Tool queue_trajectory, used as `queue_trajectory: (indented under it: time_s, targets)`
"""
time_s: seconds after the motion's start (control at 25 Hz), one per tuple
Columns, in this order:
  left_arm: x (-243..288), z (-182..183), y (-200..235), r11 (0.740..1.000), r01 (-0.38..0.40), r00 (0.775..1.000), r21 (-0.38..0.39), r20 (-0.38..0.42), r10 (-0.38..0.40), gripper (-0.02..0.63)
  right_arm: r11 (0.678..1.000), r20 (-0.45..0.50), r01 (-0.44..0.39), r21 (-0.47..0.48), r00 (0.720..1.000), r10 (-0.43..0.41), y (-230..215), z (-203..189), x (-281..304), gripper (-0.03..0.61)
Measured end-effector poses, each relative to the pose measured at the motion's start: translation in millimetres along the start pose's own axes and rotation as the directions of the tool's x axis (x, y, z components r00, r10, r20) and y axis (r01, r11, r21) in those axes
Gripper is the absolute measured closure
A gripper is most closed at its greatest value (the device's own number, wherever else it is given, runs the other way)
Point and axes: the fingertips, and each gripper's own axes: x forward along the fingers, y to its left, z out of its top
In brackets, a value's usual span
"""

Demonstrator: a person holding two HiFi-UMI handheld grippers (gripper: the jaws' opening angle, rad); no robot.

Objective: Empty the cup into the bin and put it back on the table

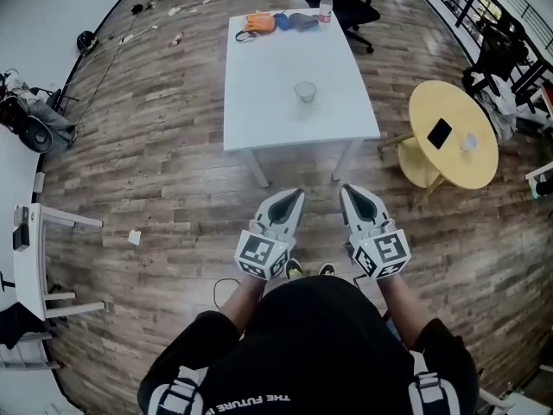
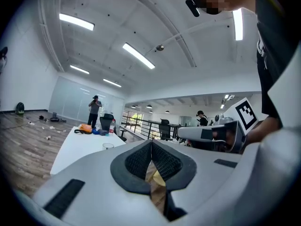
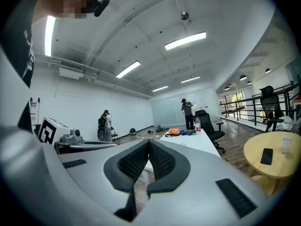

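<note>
A clear cup [image 1: 305, 91] stands near the middle of the white table [image 1: 259, 102], well ahead of me. In the left gripper view the cup [image 2: 108, 146] shows small on the table's near end. My left gripper [image 1: 299, 194] and right gripper [image 1: 346, 189] hang side by side over the wooden floor, short of the table's front edge. Both are shut with nothing between their jaws. The left gripper [image 2: 151, 144] and right gripper [image 3: 148, 144] each show pads pressed together. No bin is in view.
A water bottle [image 1: 325, 7], an orange bag [image 1: 257, 22] and blue items lie at the table's far end. A round yellow table [image 1: 454, 137] with a phone [image 1: 439, 133] stands to the right. A black office chair [image 1: 350, 3] is behind. Other people stand far off.
</note>
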Motion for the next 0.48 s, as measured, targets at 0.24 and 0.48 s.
queue_trajectory:
  time_s: [0.24, 0.48]
  targets:
    - [5, -7, 25, 1.0, -0.006, 1.0, -0.019, -0.02, 0.005, 0.592, 1.0, -0.014, 0.012, -0.008, 1.0, -0.012, -10, -4, 25, 0.566]
    - [52, -12, 59, 0.999, -0.027, 0.999, -0.024, -0.037, 0.026, 0.592, 0.999, -0.024, 0.011, -0.04, 1.0, -0.012, -55, -9, 72, 0.565]
